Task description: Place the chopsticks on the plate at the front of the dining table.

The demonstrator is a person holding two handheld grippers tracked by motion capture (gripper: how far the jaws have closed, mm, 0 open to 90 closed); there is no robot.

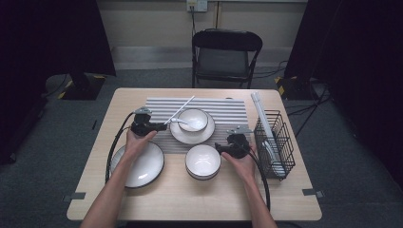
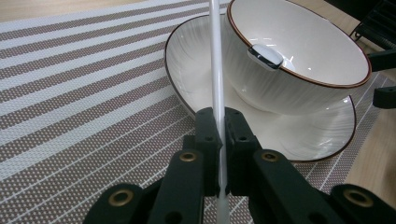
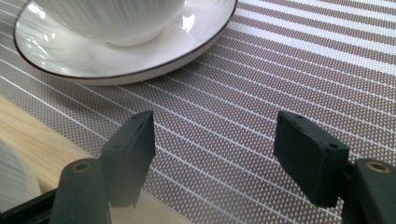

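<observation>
The left gripper (image 2: 219, 122) has its jaws closed tight on a thin white chopstick (image 2: 216, 56), held near its low end. In the high view the chopstick (image 1: 179, 110) goes up and away over the striped placemat (image 1: 223, 108), just beside the bowl (image 1: 192, 119) that sits on a saucer plate (image 1: 190, 137). A white spoon (image 2: 265, 56) rests in the bowl w/ its end on the rim, very near the chopstick; the plate edge is right in front of the jaws.

The right gripper (image 3: 219, 154) is wide open, nothing btw. its jaws; it is low over the mat, near the same plate (image 3: 140, 60).

Around: an empty bowl (image 1: 203, 161) just beside the right hand (image 1: 242, 164), a big plate (image 1: 142, 166) partly under the left hand (image 1: 135, 142), a black wire basket (image 1: 274, 142) at the right side w/ white things inside, and a chair (image 1: 225, 54) behind the table (image 1: 190, 199).
</observation>
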